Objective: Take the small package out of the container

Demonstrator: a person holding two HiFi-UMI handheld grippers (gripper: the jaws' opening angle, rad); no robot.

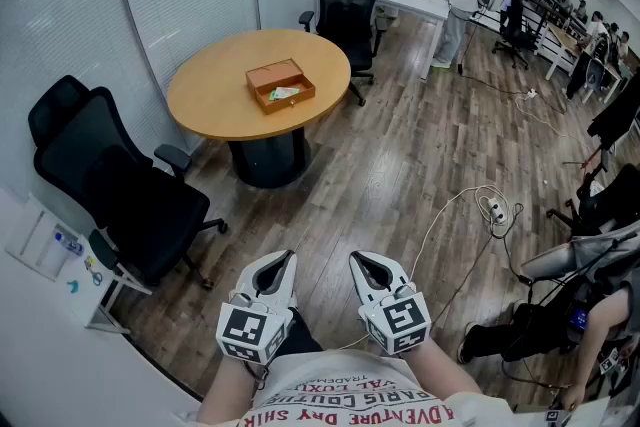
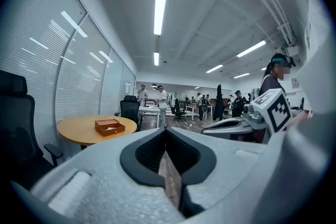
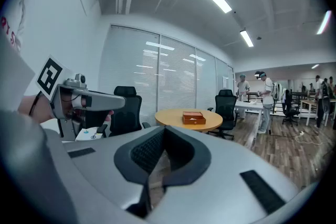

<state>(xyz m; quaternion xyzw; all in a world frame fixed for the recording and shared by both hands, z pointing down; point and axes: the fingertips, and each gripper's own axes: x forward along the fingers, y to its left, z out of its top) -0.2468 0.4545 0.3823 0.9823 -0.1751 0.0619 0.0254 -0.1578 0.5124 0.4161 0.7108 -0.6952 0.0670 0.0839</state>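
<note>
Orange-brown, the open container (image 1: pixel 291 102) stands near the middle of the round wooden table (image 1: pixel 215 95), and the small pale package (image 1: pixel 285 93) lies inside it. The table is well apart from the person, across the wood floor. Both tools are held low, close to the body. The left gripper (image 1: pixel 287 256) has its jaws pressed together on nothing, and the right gripper (image 1: pixel 355 257) is clenched empty in the same way. I judge that the task is at its very beginning, the approach. The next move calls for walking to the table, past the black office chair (image 1: pixel 130 195), and then spreading one gripper's jaws above the container.
</note>
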